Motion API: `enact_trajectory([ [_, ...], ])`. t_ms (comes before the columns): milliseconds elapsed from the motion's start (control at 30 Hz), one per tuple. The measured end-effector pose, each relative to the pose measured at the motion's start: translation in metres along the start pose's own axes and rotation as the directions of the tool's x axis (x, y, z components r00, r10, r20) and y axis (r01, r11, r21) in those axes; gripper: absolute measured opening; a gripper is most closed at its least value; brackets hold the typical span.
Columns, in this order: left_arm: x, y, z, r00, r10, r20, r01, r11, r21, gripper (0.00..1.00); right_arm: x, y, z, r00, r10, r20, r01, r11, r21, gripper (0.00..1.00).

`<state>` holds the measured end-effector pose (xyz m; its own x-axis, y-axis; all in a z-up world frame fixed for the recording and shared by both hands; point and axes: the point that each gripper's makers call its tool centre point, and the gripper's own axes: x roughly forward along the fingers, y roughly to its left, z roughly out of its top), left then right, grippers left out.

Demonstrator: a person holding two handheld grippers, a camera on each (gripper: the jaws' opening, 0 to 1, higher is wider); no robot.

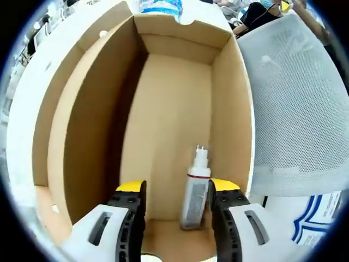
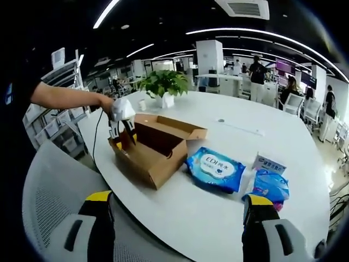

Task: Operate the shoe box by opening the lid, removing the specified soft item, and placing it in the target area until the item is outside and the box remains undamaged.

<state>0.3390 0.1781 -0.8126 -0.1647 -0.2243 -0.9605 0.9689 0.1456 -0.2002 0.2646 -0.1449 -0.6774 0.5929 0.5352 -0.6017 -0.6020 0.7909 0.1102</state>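
Left gripper view close inside the shoe box (image 1: 174,109); right gripper view farther back, apparently above, same box.

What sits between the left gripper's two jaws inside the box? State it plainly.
A small white bottle with a red band stands on the floor of the open shoe box, between the left gripper jaws, nearer the right one, in the left gripper view.

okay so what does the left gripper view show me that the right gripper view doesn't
Left gripper view alone: the box's inside, with a small white bottle with a red band lying on its floor between the left gripper and its open jaws.

Right gripper view alone: the white table, a blue wipes pack, a smaller blue packet, a potted plant, and the open right gripper held back from the table.

Both: the open cardboard box, the left gripper reaching into it, and the white mesh chair.
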Motion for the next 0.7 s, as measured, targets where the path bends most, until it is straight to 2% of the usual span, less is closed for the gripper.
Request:
enact_trajectory([
  [267,0.012,-0.006,0.001,1.0,-0.024,0.004,0.024,1.0,0.006,0.4,0.003,0.0,0.0,1.0,0.005,-0.005,-0.005,1.0,-0.008,0.99],
  [533,0.013,0.004,0.001,1.0,0.002,0.026,-0.002,1.0,-0.005,0.5,0.002,-0.003,-0.003,1.0,0.002,-0.009,-0.002,1.0,-0.003,0.99],
  [700,0.014,0.004,0.001,0.999,0.0,0.033,0.0,1.0,-0.02,0.51,0.003,-0.003,-0.004,1.0,0.003,-0.01,-0.003,1.0,0.001,0.99],
])
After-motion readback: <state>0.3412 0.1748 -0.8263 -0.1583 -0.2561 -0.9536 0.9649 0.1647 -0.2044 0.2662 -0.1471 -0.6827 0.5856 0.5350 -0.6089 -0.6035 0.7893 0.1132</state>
